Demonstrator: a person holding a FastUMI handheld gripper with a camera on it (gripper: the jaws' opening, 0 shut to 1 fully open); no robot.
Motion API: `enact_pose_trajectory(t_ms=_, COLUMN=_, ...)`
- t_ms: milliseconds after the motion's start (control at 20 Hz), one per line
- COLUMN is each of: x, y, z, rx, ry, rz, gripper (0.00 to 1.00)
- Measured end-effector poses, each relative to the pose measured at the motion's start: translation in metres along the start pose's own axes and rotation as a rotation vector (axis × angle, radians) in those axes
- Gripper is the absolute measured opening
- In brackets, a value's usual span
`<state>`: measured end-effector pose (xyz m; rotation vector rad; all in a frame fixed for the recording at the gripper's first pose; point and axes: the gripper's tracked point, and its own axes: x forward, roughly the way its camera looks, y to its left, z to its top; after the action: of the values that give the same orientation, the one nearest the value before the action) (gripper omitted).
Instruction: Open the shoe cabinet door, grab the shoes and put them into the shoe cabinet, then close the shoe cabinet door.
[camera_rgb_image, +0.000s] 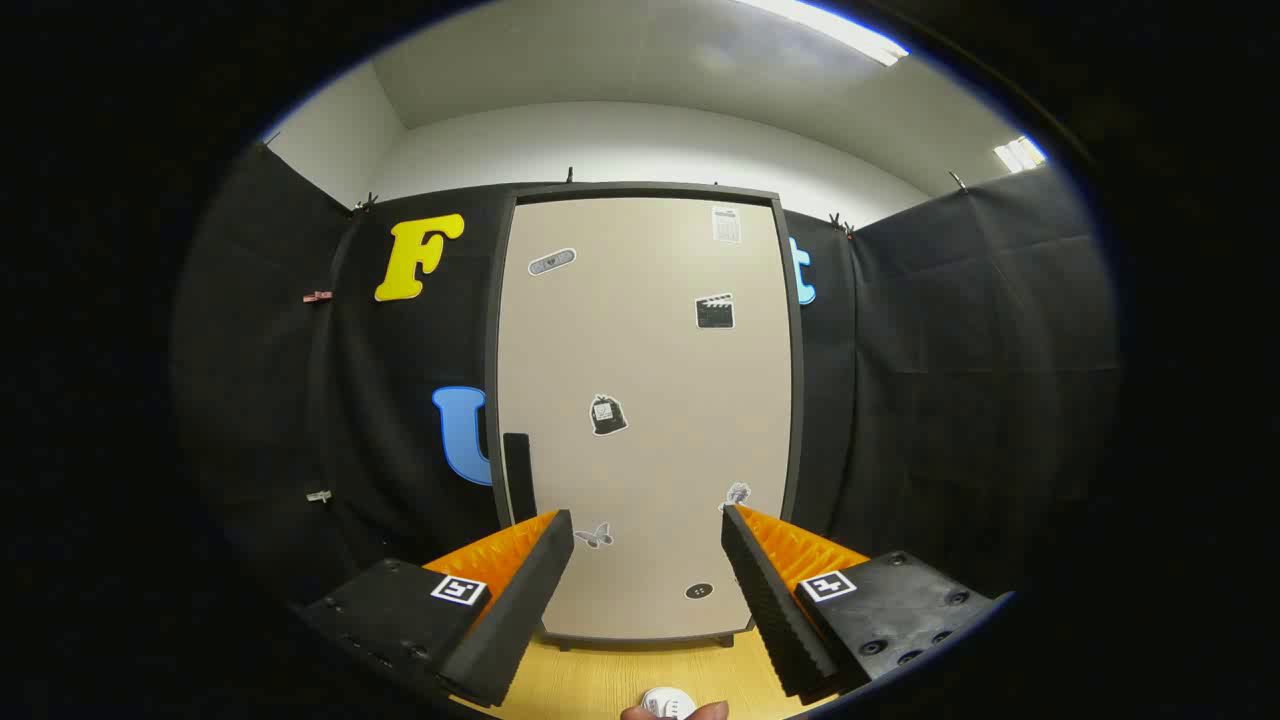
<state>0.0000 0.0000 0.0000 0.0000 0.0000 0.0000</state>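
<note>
Black cloth walls (950, 380) enclose the booth under a white ceiling with a strip light (830, 25). Against the back wall stands the shoe cabinet (645, 400), upright on a pale wooden floor (620, 675). Its beige door (650, 340) is shut inside a dark frame, with a dark vertical handle (518, 475) low on its left edge. Small stickers dot the door, among them a clapperboard sticker (715, 311) and a butterfly sticker (594, 535). The gripper (648, 525) faces the door, its fingers spread wide apart with nothing between them, the lower door showing through the gap. A small white round object (668, 702) lies on the floor just below the fingers; what it is cannot be told.
</note>
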Motion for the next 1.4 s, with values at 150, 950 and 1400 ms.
enact_pose_trajectory(t_ms=150, x=0.001, y=0.000, z=-0.002, rx=-0.004, ry=-0.006, rz=0.002, gripper=0.97)
enact_pose_trajectory(t_ms=950, x=0.014, y=0.019, z=-0.006, rx=0.010, ry=0.015, rz=0.024, gripper=0.97)
enact_pose_trajectory(t_ms=1400, x=0.057, y=0.095, z=-0.002, rx=0.048, ry=0.006, rz=0.102, gripper=0.97)
